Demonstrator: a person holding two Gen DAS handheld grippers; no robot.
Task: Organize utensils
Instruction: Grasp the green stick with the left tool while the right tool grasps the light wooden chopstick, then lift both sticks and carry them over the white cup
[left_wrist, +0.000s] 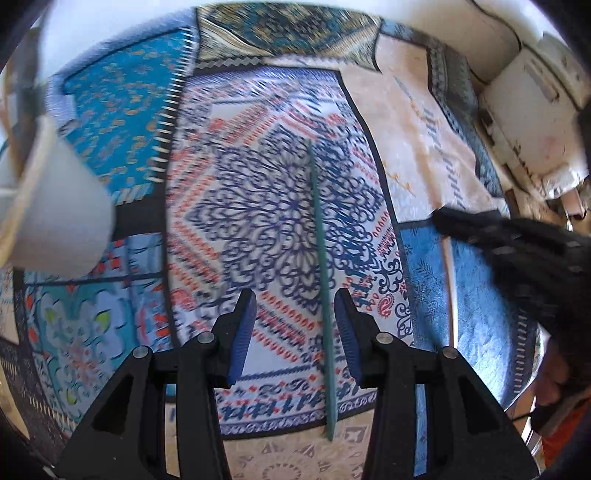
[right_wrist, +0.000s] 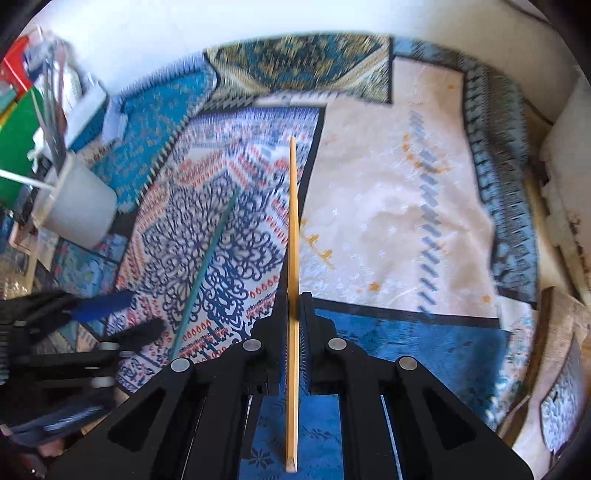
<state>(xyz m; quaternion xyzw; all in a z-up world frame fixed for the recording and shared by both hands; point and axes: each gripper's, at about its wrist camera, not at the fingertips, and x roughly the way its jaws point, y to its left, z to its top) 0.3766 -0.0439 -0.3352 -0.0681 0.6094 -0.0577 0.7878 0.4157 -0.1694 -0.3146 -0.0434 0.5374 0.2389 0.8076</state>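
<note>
Chopsticks thin, stiff, light, likely slippery — grip mid-shaft. Right hand-held gripper (right_wrist: 293, 317) clamped on wooden chopstick (right_wrist: 293, 229). Left hand-held gripper (left_wrist: 295, 332) spread apart, straddling green chopstick (left_wrist: 322, 280) — lying on patterned tabletop (left_wrist: 424, 147), cup (left_wrist: 62, 218) nearby.

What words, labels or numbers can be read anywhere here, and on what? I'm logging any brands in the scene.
None can be read.
The patterned cloths carry only ornament, no lettering.
The white cup shows no print.
The colored items at the far left are too blurred to tell.
</note>
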